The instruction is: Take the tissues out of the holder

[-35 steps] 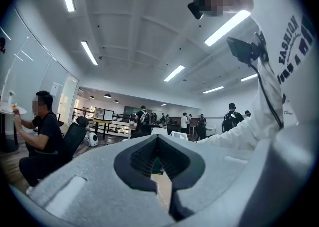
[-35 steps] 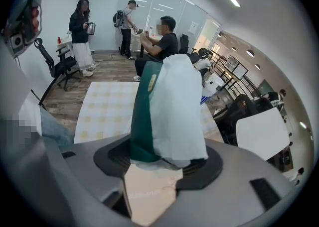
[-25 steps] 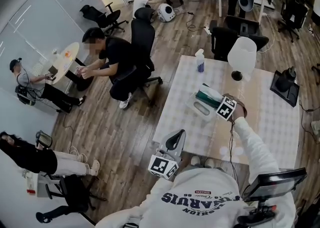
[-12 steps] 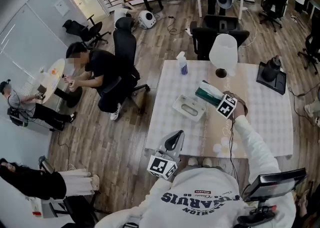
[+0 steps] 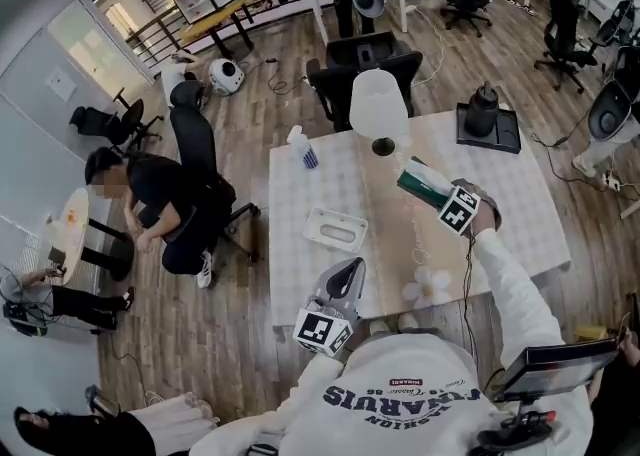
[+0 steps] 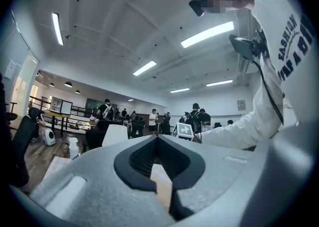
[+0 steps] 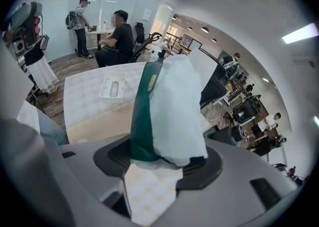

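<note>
while clamping the tissue pack (image 7: 172,106) by one end in the jaws of the right gripper (image 7: 167,161), holds it raised over the tabletop (image 5: 520,204), well apart from the white holder (image 5: 335,231) (so out of it), and parks the left gripper (image 6: 157,141) by the near edge, jaws together on nothing, seemingly unneeded.

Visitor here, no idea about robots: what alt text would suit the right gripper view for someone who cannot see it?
The right gripper holds a green-and-white tissue pack between its fingers, above a table with a pale checked cloth. A white holder lies on the cloth behind it; further back, people sit and stand near a glass wall.
</note>
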Tool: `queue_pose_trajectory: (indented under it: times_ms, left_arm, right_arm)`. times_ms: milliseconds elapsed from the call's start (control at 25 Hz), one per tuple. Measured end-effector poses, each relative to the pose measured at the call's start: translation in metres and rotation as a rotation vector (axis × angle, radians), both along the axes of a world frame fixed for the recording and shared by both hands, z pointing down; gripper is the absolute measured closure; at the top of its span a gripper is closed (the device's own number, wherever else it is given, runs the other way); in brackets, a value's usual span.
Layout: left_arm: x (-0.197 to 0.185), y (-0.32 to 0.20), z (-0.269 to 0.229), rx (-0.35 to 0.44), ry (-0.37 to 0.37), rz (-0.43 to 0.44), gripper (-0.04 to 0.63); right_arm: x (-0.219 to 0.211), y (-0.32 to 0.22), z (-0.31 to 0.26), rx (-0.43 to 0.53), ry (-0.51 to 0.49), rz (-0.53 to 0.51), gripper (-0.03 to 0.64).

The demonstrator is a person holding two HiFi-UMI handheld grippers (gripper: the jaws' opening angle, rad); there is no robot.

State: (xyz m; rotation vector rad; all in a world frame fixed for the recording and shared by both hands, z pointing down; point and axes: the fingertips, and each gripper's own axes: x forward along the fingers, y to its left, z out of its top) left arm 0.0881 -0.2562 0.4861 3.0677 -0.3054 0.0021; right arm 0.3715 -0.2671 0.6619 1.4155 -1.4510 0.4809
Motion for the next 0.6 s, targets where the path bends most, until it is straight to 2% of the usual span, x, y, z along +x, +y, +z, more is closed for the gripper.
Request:
queue_pose_trajectory:
  times_ms: [160,600]
  left_arm:
    - [0.013,0.007,-0.009,0.004,0.013,0.042,0.591]
    - [0.013,0.0,-0.003,0.0,-0.01,0.021,0.591]
  right_arm:
    - [0.014,0.022,-0.002,-0.003,-0.003,0.049,0.359]
    - [0.015,0.031,0.009,-0.026,-0.023,0.062,0.357]
